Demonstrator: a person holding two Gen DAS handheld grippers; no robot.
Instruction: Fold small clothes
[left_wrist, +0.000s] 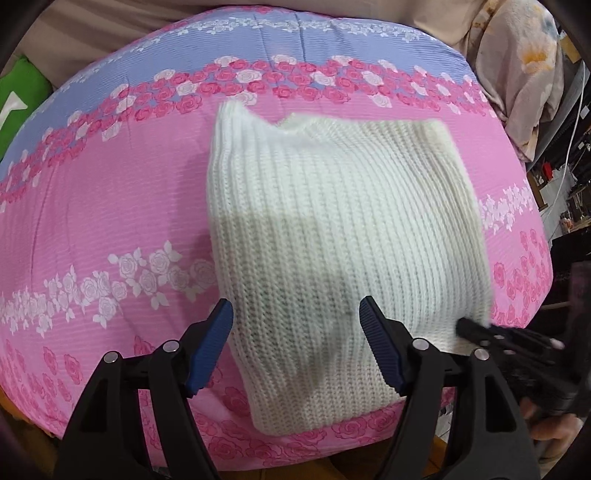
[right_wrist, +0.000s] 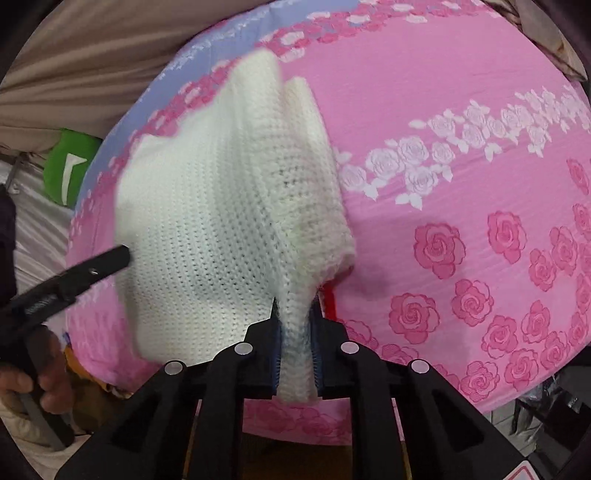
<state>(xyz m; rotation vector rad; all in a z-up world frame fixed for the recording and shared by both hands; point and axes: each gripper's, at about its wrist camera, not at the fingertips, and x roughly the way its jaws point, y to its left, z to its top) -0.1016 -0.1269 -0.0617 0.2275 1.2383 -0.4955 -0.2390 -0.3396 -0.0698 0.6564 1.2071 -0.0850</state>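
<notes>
A white knitted garment (left_wrist: 332, 221) lies folded on a pink rose-print bedsheet (left_wrist: 110, 192). My left gripper (left_wrist: 295, 328) is open above the garment's near edge and holds nothing. My right gripper (right_wrist: 295, 332) is shut on the garment's near right edge (right_wrist: 295, 362) and lifts that edge off the sheet. In the left wrist view the right gripper (left_wrist: 476, 328) shows at the garment's right corner. In the right wrist view the left gripper (right_wrist: 92, 269) shows as a black finger at the left of the garment (right_wrist: 207, 229).
The sheet has a lilac band (left_wrist: 258, 40) at the far side. A green item (left_wrist: 22, 103) lies at the far left. A crumpled floral cloth (left_wrist: 524, 74) is at the far right. The bed's near edge (left_wrist: 295, 450) is just below the grippers.
</notes>
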